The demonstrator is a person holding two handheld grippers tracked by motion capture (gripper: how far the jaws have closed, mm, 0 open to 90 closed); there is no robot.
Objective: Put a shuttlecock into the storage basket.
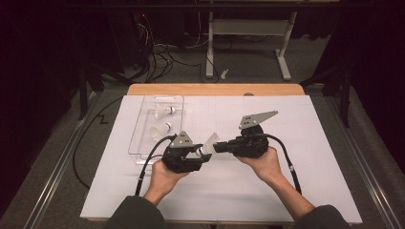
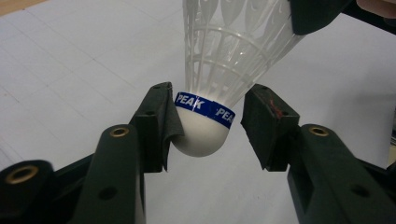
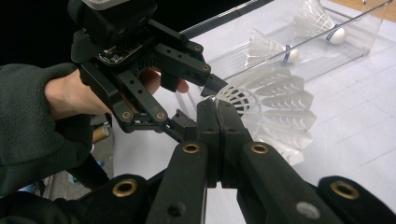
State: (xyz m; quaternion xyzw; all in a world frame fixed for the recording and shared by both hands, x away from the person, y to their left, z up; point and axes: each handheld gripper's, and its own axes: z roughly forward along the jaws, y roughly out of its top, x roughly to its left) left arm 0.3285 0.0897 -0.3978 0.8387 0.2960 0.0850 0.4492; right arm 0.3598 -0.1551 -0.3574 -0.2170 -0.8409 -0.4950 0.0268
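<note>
A white plastic shuttlecock (image 1: 210, 141) hangs over the middle of the white mat between my two grippers. My right gripper (image 1: 217, 147) is shut on the rim of its skirt (image 3: 275, 107), its jaws (image 3: 217, 112) pressed together on the mesh. In the left gripper view the cork with its blue PEAK band (image 2: 205, 105) sits between the jaws of my left gripper (image 2: 210, 116). The left pad (image 2: 161, 121) touches the cork, while the right pad (image 2: 266, 121) stands apart from it with a gap. In the high view my left gripper (image 1: 204, 153) points right towards the cork.
A clear plastic tray (image 1: 143, 124) stands at the mat's left, holding two more shuttlecocks (image 1: 165, 110) (image 1: 161, 130). Each gripper trails a black cable towards the front edge. The wooden table edge (image 1: 215, 89) runs along the back, with cables and a desk frame (image 1: 248, 28) beyond.
</note>
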